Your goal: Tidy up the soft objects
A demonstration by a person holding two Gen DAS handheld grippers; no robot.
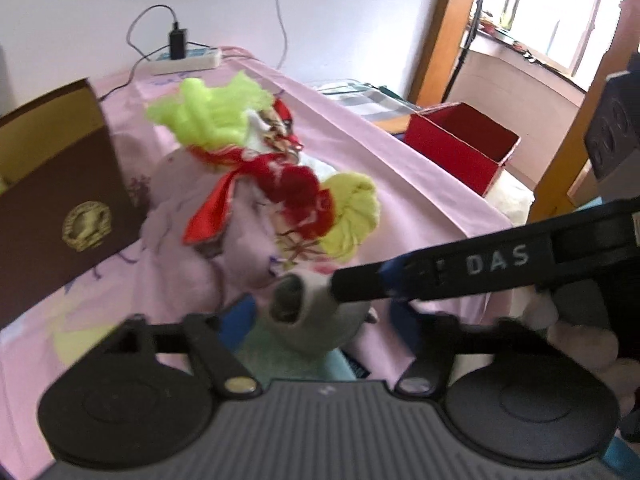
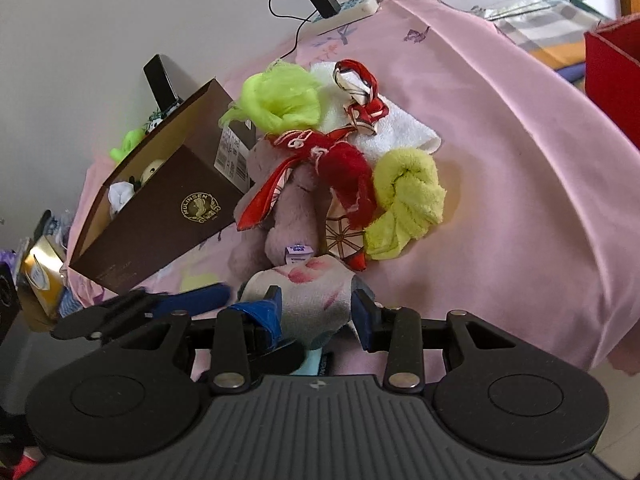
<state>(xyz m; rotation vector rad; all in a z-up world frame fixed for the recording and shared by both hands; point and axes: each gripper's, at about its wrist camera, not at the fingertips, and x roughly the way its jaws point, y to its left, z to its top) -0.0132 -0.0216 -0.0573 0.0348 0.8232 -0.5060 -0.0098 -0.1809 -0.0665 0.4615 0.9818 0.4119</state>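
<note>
A pile of soft things lies on the pink cloth: a mauve plush toy, a red scarf, a knotted yellow-green towel, a neon green cloth and a white towel. My right gripper is shut on a rolled white floral cloth at the near end of the pile. My left gripper has the same roll between its fingers, with the right gripper's finger crossing in front. The brown box to the left holds several small plush toys.
A red open box stands at the right past the cloth's edge. A power strip with a charger and cables lies at the far edge by the wall. A yellow box sits far left.
</note>
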